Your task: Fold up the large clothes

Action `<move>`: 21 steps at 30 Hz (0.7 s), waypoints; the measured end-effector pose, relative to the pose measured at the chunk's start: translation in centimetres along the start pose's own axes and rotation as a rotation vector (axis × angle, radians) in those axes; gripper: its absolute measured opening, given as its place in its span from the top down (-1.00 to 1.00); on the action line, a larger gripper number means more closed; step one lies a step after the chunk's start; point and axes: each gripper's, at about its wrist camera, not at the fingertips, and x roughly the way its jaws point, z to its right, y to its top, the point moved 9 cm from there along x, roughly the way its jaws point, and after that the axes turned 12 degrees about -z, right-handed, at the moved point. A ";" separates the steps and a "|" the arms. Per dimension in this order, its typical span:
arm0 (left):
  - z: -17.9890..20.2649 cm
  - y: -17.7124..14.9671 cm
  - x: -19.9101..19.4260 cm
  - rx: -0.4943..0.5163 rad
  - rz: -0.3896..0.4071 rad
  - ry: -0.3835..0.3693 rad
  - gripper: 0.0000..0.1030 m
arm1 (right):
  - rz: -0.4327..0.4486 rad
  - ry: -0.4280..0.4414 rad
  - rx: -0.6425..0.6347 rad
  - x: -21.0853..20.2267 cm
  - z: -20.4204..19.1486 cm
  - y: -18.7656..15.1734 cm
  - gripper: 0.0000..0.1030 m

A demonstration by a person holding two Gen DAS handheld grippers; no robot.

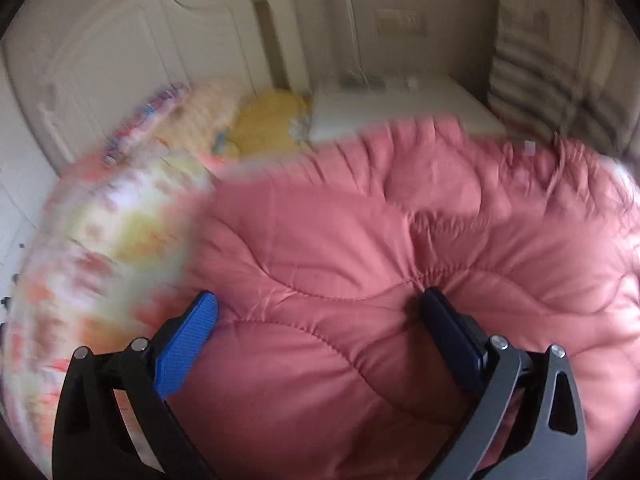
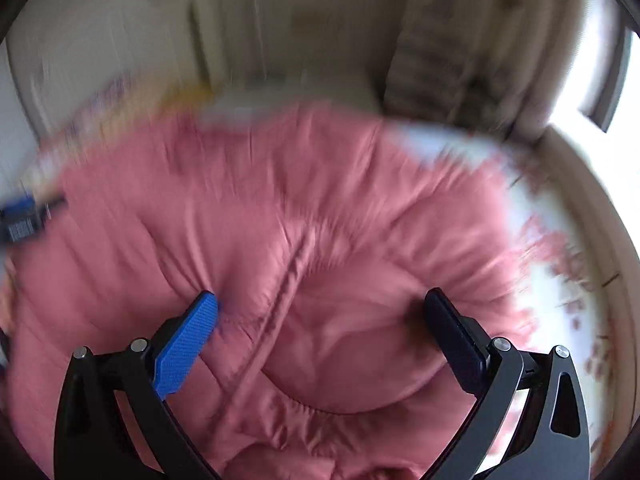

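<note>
- Two grippers hover spread wide over a pink quilted coat; left gripper released
- right gripper released; floral bedsheet at 3 o'clock

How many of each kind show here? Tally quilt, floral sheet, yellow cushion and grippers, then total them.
pink quilt: 1
floral sheet: 1
yellow cushion: 1
grippers: 2, left gripper and right gripper
Total: 5
</note>
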 end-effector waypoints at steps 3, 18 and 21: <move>0.0 0.8 -0.5 0.023 0.004 0.005 -0.96 | -0.046 0.017 0.002 -1.5 0.4 0.4 -0.91; -2.3 3.8 1.3 -0.002 -0.019 -0.017 -0.95 | -0.059 -0.014 0.135 -0.8 7.7 4.7 -0.91; -3.2 2.3 -4.0 -0.016 0.082 -0.066 -0.95 | 0.034 0.061 0.131 -6.5 6.5 2.8 -0.91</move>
